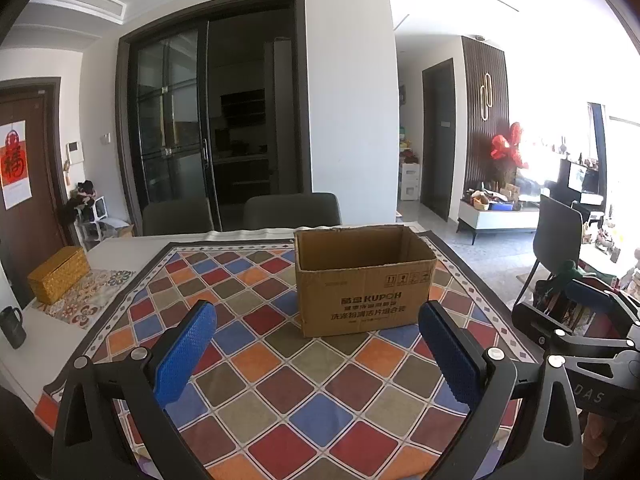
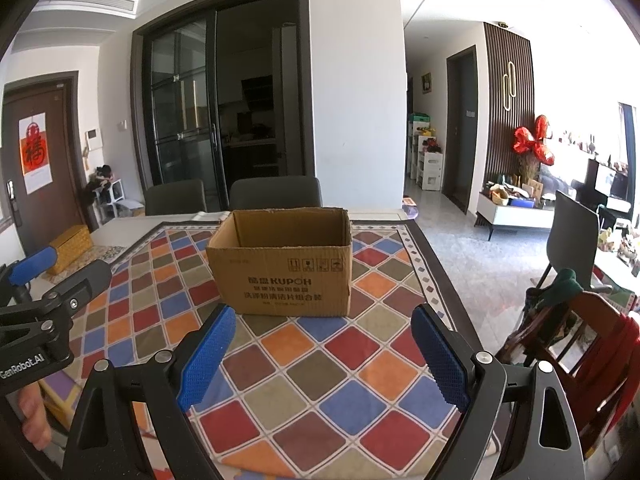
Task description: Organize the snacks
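Both tongs [image 1: 316, 344] [image 2: 324, 346] agape before upright carton [image 1: 362, 280], long axis crosswise.

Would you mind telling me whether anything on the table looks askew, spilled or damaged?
Nothing is spilled or broken. The cardboard box stands upright and open on the checked cloth, turned a little off the pattern's lines. One oddity: no snacks are visible anywhere. Both the left gripper and right gripper are open and empty.

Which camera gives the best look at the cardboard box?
The right wrist view: the cardboard box sits nearly centred, its open top and printed front clear. The left wrist view shows the same box right of centre, turned slightly.
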